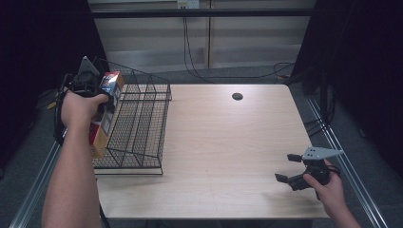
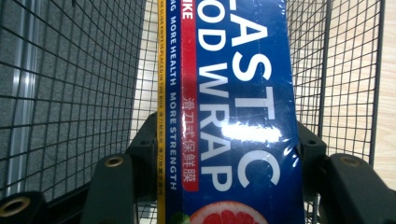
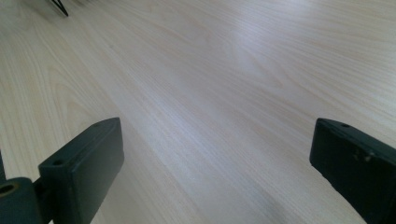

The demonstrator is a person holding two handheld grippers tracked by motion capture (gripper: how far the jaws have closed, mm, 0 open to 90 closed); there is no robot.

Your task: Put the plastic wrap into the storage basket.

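Wood table (image 1: 228, 142), black wire basket (image 1: 142, 123) at its left edge. Long blue plastic wrap box (image 2: 233, 112) sits in basket's left side, clamped by left gripper (image 2: 224, 154). Right gripper (image 1: 287, 168) near right front corner, jaws wide, empty.

**Wrap box held in wire rack**

Long plastic wrap box (image 2: 233, 112), blue face with white lettering, red strip, yellow edge, grapefruit picture at one end; clamped between the left gripper (image 1: 102, 95) jaws; tilted lengthwise along the left side of the black wire rack (image 1: 142, 128) at the table's left edge.
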